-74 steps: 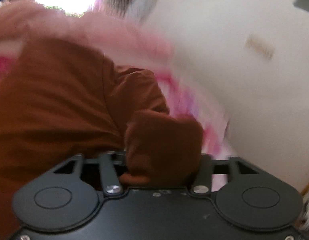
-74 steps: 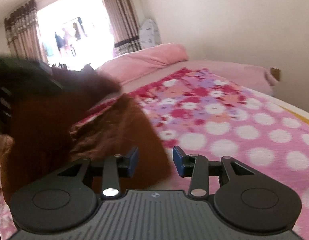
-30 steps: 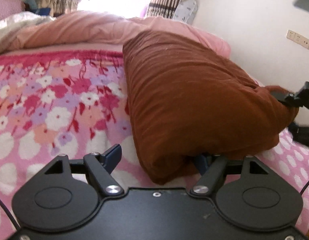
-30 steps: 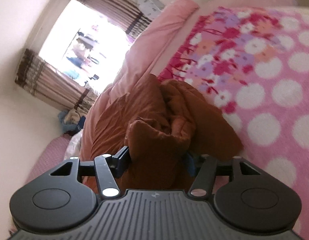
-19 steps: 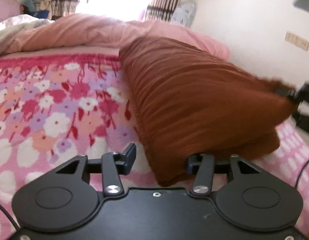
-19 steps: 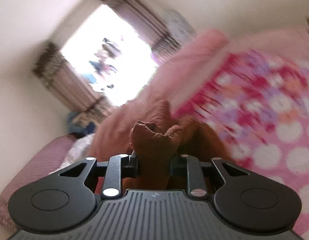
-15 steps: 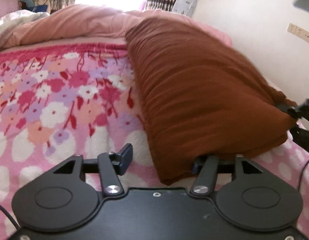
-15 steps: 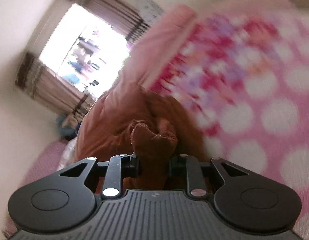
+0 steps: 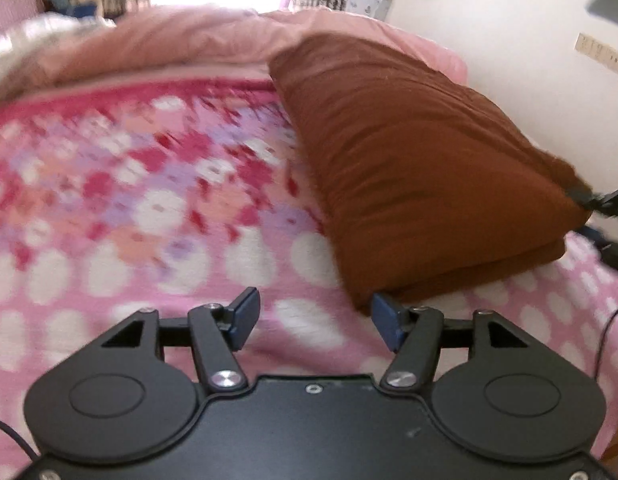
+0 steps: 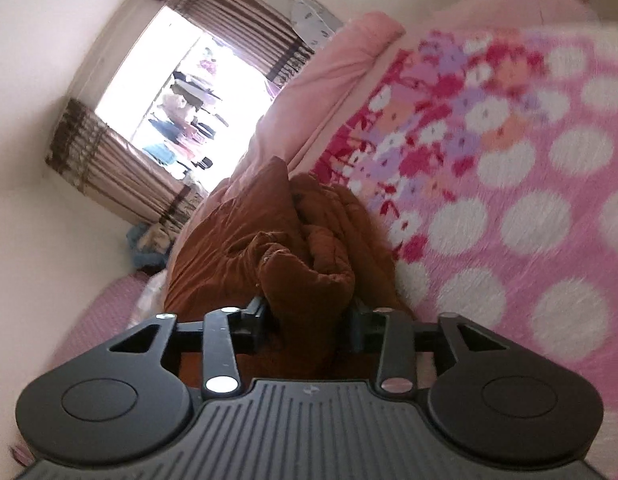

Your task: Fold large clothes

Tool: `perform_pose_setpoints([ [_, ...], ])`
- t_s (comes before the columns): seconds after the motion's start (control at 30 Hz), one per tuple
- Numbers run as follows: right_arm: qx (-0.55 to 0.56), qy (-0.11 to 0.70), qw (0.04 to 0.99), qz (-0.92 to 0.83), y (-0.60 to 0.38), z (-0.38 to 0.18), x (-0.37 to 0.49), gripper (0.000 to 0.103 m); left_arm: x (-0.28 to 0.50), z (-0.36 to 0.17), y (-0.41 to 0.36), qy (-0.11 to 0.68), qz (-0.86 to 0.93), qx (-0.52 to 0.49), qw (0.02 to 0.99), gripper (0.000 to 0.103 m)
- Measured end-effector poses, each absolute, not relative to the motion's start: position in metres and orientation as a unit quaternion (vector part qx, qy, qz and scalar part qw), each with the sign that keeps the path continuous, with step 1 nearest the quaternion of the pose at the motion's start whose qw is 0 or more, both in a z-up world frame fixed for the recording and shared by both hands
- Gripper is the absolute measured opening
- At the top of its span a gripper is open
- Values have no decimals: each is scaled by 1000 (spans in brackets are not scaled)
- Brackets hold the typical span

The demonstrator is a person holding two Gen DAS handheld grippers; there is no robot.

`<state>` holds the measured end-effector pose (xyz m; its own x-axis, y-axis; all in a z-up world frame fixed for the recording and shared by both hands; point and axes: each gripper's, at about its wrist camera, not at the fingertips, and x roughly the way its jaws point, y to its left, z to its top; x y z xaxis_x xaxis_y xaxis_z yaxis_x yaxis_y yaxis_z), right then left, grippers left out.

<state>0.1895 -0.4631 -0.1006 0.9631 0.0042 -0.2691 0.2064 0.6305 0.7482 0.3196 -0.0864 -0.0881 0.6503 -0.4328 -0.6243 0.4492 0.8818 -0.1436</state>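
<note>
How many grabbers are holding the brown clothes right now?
1. The right gripper is pinching a bunched corner of the brown garment; the left gripper is open beside its near edge, holding nothing.

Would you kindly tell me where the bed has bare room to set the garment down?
The flowered blanket lies bare to the left of the brown garment, up to the pink duvet. The wall side is crowded: the garment fills it, with the right gripper clamping its end.
</note>
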Motion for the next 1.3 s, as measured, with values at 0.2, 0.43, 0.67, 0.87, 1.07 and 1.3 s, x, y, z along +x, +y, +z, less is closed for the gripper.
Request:
perform_pose_setpoints([
  [0.2, 317, 91, 938, -105, -445, -46, 161, 52, 309, -40, -73, 284, -260, -35, 922, 58],
  [0.43, 211, 92, 970, -80, -410, -15, 194, 45, 337, -23, -124, 261, -334, -117, 898, 59],
  [0.67, 221, 179, 952, -118, -422, -68, 224, 22, 361, -67, -156, 305, -323, -93, 891, 59],
  [0.87, 232, 171, 951, -110, -418, -80, 211, 22, 358, -59, -148, 300, -323, -82, 894, 61],
  [1.07, 301, 95, 943, -109, -434, -57, 175, 88, 364, -59, -110, 326, -282, -137, 892, 62],
  [1.3, 363, 132, 919, -80, -451, -83, 197, 55, 370, -79, -110, 357, -281, -172, 874, 63],
])
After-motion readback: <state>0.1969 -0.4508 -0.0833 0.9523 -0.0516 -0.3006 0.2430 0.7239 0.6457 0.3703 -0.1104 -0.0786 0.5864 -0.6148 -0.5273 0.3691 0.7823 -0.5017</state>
